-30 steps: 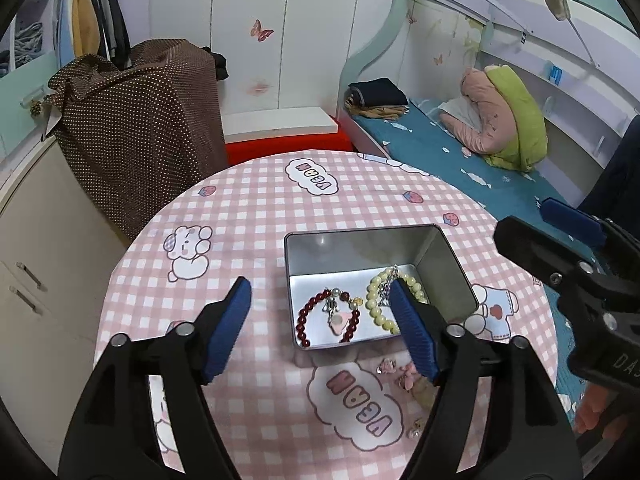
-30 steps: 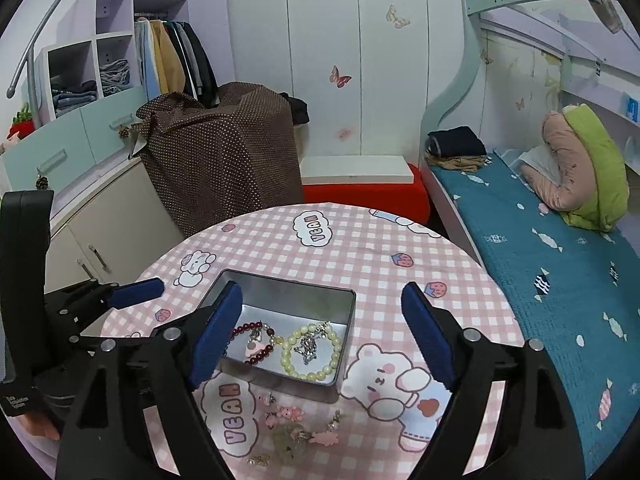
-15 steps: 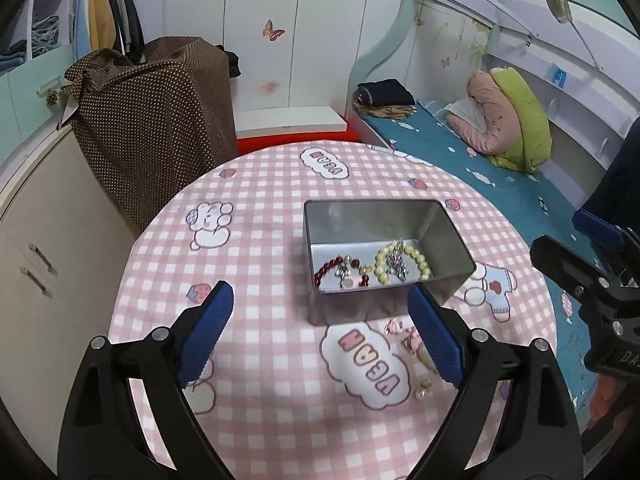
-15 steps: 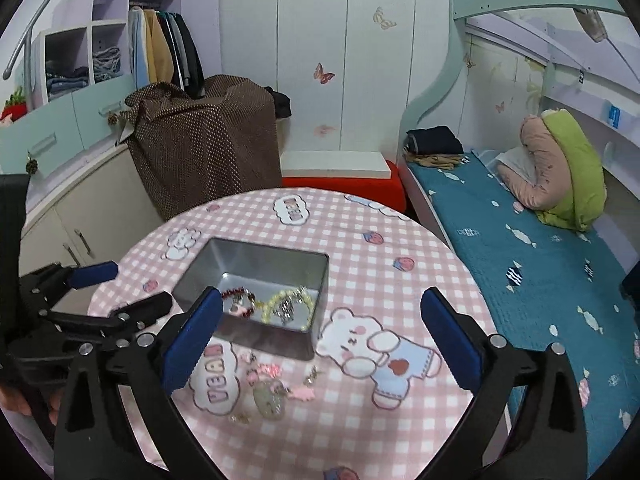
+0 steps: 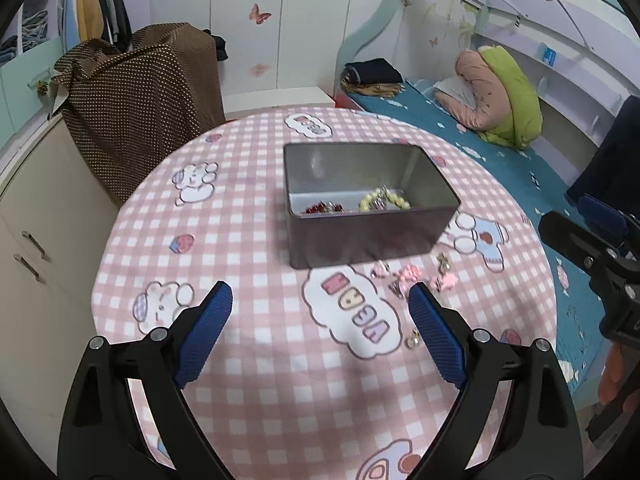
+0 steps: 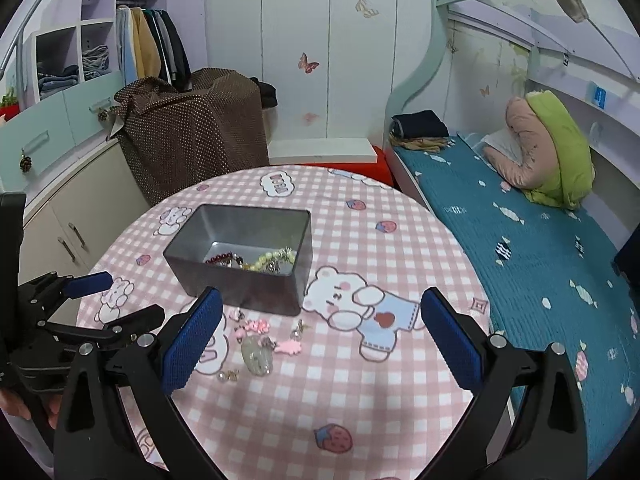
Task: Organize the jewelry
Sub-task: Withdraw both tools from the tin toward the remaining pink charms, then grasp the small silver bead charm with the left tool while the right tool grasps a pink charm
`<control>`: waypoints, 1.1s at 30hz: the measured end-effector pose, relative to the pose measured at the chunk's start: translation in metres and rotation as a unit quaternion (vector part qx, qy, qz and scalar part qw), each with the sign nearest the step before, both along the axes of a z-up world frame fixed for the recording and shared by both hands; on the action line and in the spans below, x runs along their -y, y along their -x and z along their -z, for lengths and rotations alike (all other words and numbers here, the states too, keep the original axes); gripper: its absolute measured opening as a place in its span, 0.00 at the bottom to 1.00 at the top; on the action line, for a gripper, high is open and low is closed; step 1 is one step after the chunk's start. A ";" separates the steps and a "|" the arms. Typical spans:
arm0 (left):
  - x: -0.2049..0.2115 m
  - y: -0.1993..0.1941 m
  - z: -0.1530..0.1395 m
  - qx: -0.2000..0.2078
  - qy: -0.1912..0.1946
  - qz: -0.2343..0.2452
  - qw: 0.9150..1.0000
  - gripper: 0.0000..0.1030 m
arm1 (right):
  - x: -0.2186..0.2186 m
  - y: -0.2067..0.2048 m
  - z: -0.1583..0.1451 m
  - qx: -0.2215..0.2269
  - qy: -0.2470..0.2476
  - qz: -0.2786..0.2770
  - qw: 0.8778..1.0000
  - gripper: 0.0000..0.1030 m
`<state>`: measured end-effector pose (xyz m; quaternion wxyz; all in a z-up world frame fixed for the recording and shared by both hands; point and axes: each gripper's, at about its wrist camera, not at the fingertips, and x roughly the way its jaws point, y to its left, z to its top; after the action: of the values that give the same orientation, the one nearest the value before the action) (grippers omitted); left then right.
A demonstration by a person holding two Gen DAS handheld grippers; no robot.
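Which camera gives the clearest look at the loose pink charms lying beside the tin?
The right wrist view: the loose pink charms lie spread out, unobstructed, before the metal tin. In the left wrist view they look smaller, partly behind a fingertip.

Child's bedroom in a home. Ahead of the right hand-held gripper [image 6: 320,334], white wardrobe doors [image 6: 296,52] stuck with butterfly decals; off to its right, a bunk bed [image 6: 516,236] with candy-print teal sheet; to its left, hanging clothes [image 6: 154,46] and cubby shelves.
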<state>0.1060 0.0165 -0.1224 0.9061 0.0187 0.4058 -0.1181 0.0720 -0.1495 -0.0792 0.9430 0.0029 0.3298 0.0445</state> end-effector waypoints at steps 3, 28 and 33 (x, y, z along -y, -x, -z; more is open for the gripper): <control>0.004 0.004 0.008 -0.007 -0.002 0.011 1.000 0.87 | 0.004 0.003 0.008 -0.010 -0.008 0.006 1.000 0.93; 0.062 0.019 0.068 0.001 -0.025 0.121 0.992 0.46 | 0.037 0.015 0.068 -0.073 -0.050 0.033 0.996 0.93; 0.063 0.019 0.069 0.008 -0.019 0.129 0.991 0.16 | 0.038 0.011 0.072 -0.080 -0.056 0.032 0.995 0.93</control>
<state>0.0872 -0.0465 -0.1913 0.8859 0.0893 0.3949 -0.2264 0.0606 -0.1876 -0.1516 0.9131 0.0694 0.4006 0.0321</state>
